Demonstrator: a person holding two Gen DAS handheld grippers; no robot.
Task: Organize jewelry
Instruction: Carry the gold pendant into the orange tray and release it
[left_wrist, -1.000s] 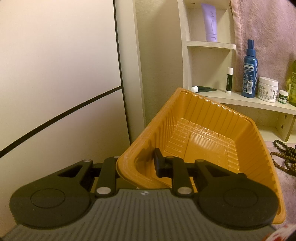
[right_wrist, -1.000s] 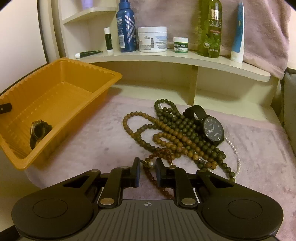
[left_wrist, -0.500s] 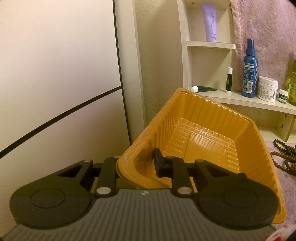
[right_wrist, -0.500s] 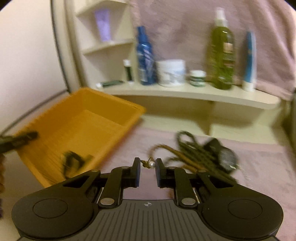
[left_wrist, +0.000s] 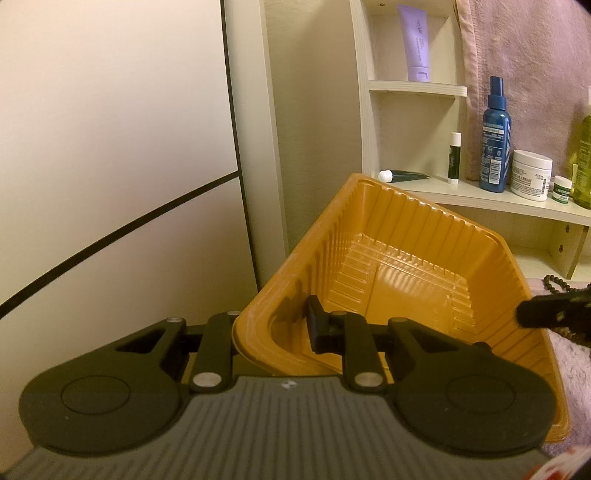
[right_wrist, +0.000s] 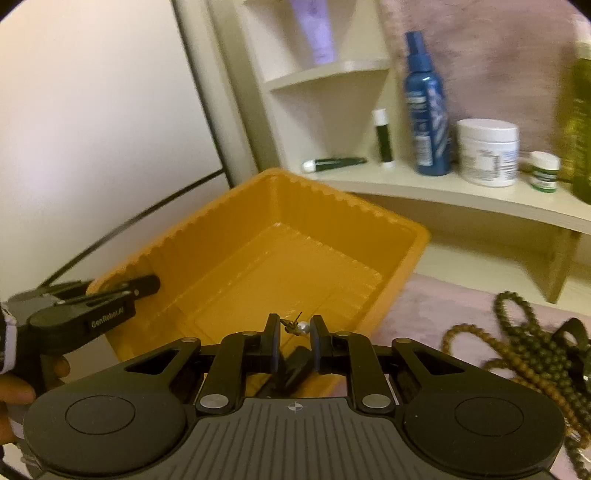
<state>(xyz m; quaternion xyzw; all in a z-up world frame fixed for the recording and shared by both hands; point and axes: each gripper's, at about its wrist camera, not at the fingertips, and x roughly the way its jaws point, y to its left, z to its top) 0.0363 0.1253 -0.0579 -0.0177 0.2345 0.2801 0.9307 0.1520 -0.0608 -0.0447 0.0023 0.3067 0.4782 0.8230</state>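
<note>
An orange ribbed plastic tray (left_wrist: 406, 229) is tilted up on a pink cloth. My left gripper (left_wrist: 271, 314) is shut on its near rim, one finger outside the wall and one inside. My right gripper (right_wrist: 295, 328) hovers over the tray's (right_wrist: 295, 206) near edge, shut on the pearl-and-clasp end (right_wrist: 301, 326) of a brown bead string. The rest of the string is hidden below it. A dark strap (right_wrist: 293, 369) shows under the fingers, inside the tray. In the left wrist view the right gripper (left_wrist: 535, 310) reaches in from the right edge, beads dangling behind it.
A pile of brown and green bead strings (right_wrist: 517, 332) with a black watch (right_wrist: 576, 332) lies on the cloth at right. A shelf behind holds a blue spray bottle (right_wrist: 424, 110), a white jar (right_wrist: 487, 151) and small tubes. A hand (right_wrist: 22, 387) holds the left gripper (right_wrist: 122, 291).
My right gripper rose from the bead pile and swung left over the tray, taking the pearl end along. Its tip has entered the left wrist view. Left gripper and tray stayed still.
</note>
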